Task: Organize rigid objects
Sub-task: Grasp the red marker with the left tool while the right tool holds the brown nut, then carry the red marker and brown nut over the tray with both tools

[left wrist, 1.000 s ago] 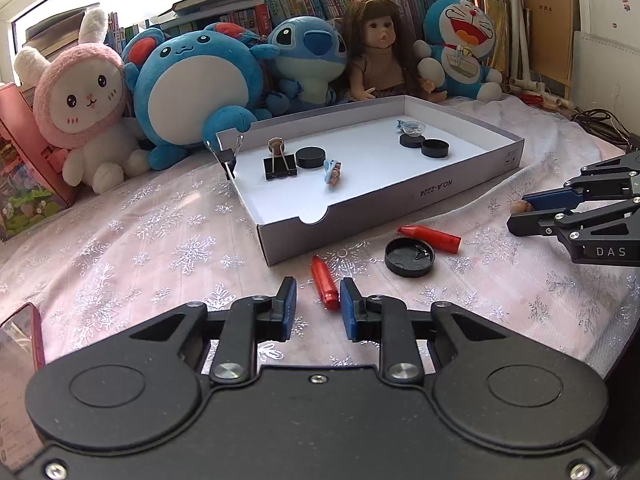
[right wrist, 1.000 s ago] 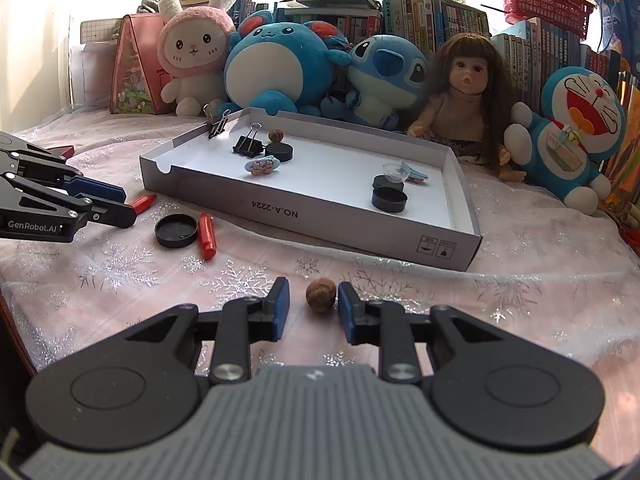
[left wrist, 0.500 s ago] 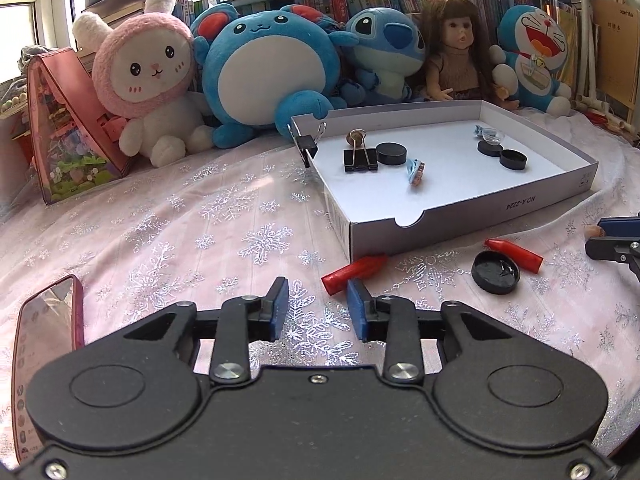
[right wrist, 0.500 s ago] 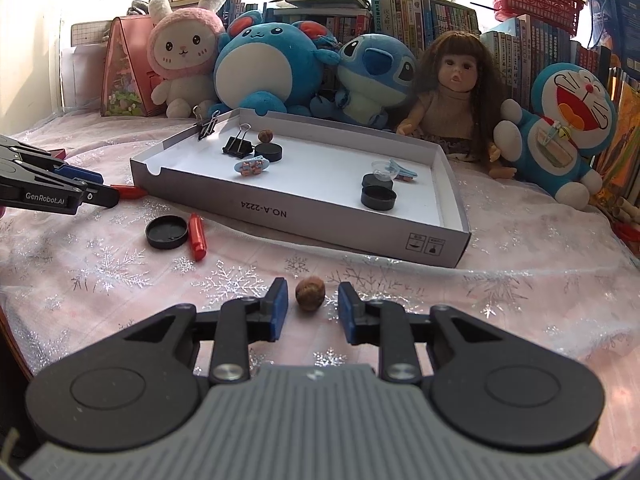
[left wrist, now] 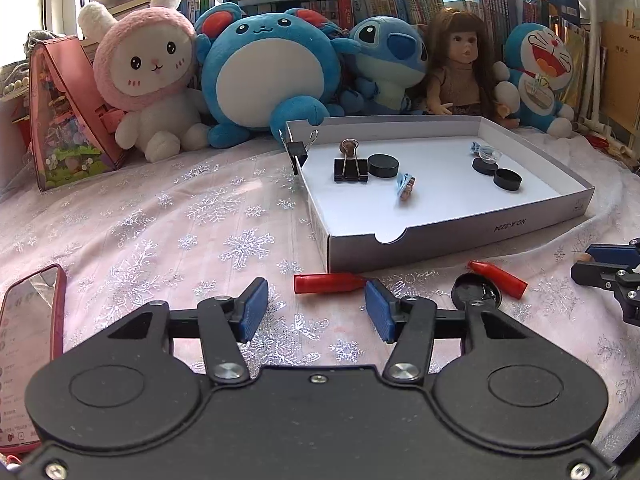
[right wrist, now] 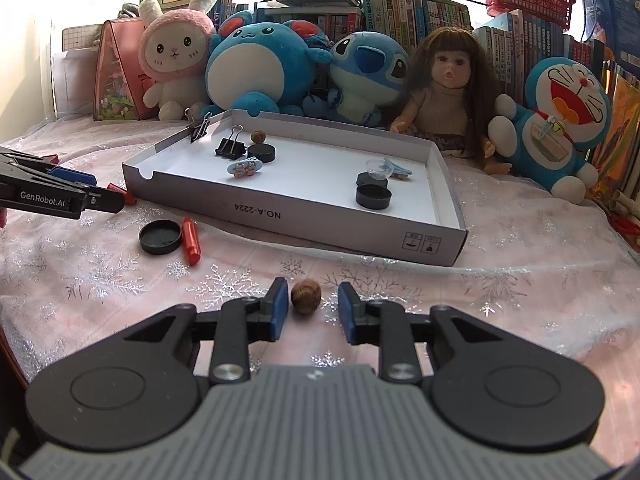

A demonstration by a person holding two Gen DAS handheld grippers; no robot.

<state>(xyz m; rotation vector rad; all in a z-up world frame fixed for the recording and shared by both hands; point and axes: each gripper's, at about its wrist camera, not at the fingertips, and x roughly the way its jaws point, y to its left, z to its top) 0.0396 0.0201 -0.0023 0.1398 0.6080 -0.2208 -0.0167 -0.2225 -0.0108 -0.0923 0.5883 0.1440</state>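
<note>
Now the left hand-held gripper [left wrist: 316, 310] is at the lower centre of its view, with its blue pads [left wrist: 251, 310] spread wide and holding nothing. A red plastic crayon-shaped piece [left wrist: 329, 282] lies on the pink snowflake-patterned cloth [left wrist: 168, 220] just beyond the gap, touching neither pad. To the right of it lie a round black plastic lid [left wrist: 476, 288] and a second red crayon-shaped piece [left wrist: 497, 273], side by side. The right hand-held gripper [right wrist: 313, 312] is also spread, and a small brown walnut-like nut [right wrist: 305, 295] sits on the cloth between its pads, nearer to the left one; I cannot tell if it touches. Behind, in the middle of both views, stands the shallow white cardboard tray [right wrist: 320, 220], which holds black binder clips [left wrist: 351, 169], black round caps [right wrist: 373, 196], a second brown nut [right wrist: 258, 136] and a small blue hair clip [right wrist: 244, 168].
</note>
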